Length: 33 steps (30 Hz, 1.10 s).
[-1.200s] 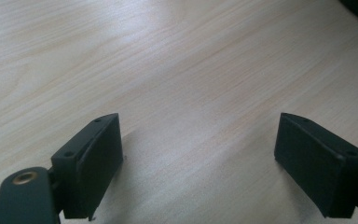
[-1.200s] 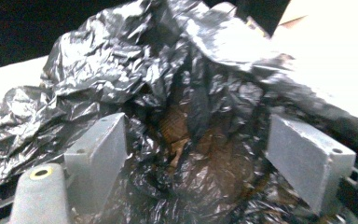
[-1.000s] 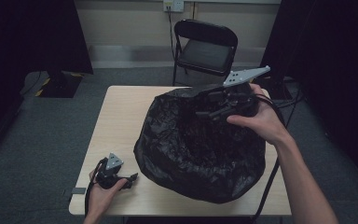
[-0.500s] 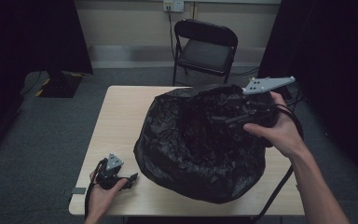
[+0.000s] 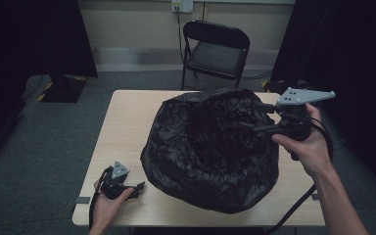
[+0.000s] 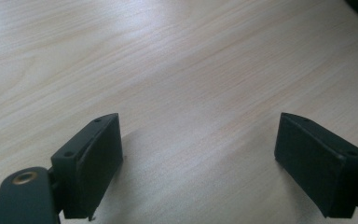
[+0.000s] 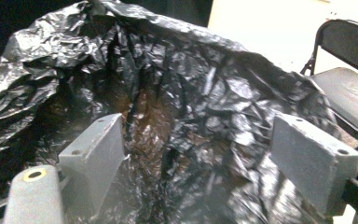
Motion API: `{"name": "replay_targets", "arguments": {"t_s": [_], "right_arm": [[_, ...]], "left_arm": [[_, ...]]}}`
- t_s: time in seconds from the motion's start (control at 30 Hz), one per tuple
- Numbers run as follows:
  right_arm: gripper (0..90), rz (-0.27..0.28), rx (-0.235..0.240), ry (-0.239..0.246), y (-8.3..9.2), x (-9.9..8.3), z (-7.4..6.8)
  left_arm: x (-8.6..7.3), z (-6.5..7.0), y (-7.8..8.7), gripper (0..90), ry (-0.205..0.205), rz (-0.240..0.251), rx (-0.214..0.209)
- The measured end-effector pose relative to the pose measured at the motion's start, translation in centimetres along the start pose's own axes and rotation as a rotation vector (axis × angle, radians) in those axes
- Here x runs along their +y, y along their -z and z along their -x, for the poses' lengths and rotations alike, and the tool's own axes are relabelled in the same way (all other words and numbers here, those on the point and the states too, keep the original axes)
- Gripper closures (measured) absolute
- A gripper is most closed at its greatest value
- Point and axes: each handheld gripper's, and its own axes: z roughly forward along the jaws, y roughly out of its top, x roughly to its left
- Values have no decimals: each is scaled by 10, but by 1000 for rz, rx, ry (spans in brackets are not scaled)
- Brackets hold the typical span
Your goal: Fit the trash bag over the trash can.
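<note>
A large crumpled black plastic bag [image 5: 210,152] sits in a heap on the light wooden table [image 5: 122,122], its mouth facing up. My right gripper [image 5: 252,117] hovers at the bag's right rim, held in a hand, jaws pointing left and open. In the right gripper view the bag [image 7: 182,107] lies just beyond the open right gripper [image 7: 198,158], with nothing held between the pads. My left gripper [image 5: 135,188] rests low near the table's front-left corner, away from the bag. The left gripper [image 6: 200,154] stands open over bare wood.
A black folding chair [image 5: 216,49] stands behind the table's far edge; the chair [image 7: 349,84] also appears at the right of the right gripper view. Dark curtains hang at both sides. Bare tabletop [image 6: 168,56] stretches left of the bag.
My right gripper has drawn back to the right, from over the bag's top to its right rim. The left gripper has stayed put.
</note>
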Motion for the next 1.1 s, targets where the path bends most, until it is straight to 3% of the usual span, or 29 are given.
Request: {"name": "replay_targets", "arguments": {"t_s": [0.13, 0.37, 0.43, 0.57, 0.6, 0.7, 0.9, 1.03, 1.1], "right_arm": [[175, 53, -43, -33, 14, -5, 8], [210, 73, -103, -62, 27, -17, 15], [182, 88, -143, -79, 32, -26, 19], [172, 99, -176, -93, 37, -36, 22], [137, 110, -208, -101, 40, -43, 24], [139, 117, -212, -119, 43, -49, 27], [132, 123, -258, -134, 48, -66, 26], [131, 125, -314, -167, 50, -83, 28], [130, 121, -316, -172, 49, -87, 28]], "left_arm": [[0, 0, 0, 146, 0, -1, 1], [0, 0, 0, 146, 1, -2, 3], [0, 0, 0, 146, 1, -2, 3], [0, 0, 0, 146, 1, -2, 2], [0, 0, 0, 146, 0, -3, 3], [0, 0, 0, 146, 1, -2, 3], [0, 0, 0, 146, 0, -2, 3], [0, 0, 0, 146, 0, -3, 3], [0, 0, 0, 146, -1, -3, 3]]}}
